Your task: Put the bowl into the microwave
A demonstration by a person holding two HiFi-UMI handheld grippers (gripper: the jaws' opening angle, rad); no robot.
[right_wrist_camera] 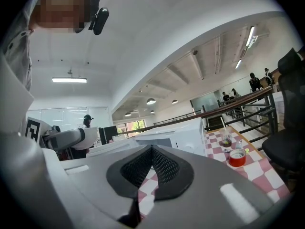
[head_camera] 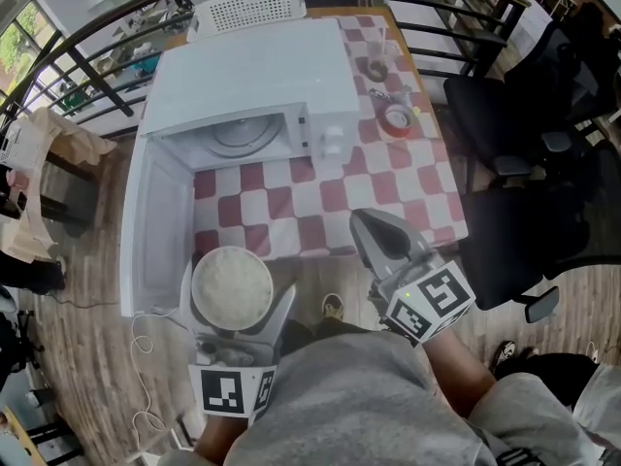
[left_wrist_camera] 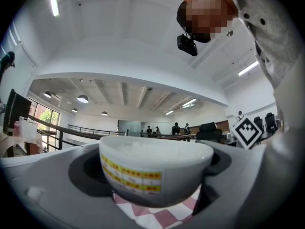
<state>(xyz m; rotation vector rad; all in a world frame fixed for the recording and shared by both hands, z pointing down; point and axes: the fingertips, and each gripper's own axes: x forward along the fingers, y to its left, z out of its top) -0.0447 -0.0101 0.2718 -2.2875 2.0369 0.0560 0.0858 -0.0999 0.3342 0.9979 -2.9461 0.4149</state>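
Observation:
A white bowl [head_camera: 232,285] full of rice, with a yellow band round its side [left_wrist_camera: 143,173], is held off the table's near edge. My left gripper [head_camera: 237,304] is shut on it, one finger on each side. The white microwave [head_camera: 254,81] stands on the checkered table [head_camera: 320,197]. Its door [head_camera: 153,233] hangs open toward the left, and the glass turntable [head_camera: 239,135] shows inside. The bowl is level with the open door's lower end, in front of the cavity. My right gripper [head_camera: 363,221] hovers over the table's near right part, shut and empty, its pads [right_wrist_camera: 159,168] pressed together.
A red round container [head_camera: 397,120] and a glass cup [head_camera: 376,65] stand right of the microwave. A white perforated basket [head_camera: 250,8] lies behind it. Black office chairs [head_camera: 514,124] crowd the table's right side. A railing runs along the back. A cable [head_camera: 146,357] trails on the wooden floor.

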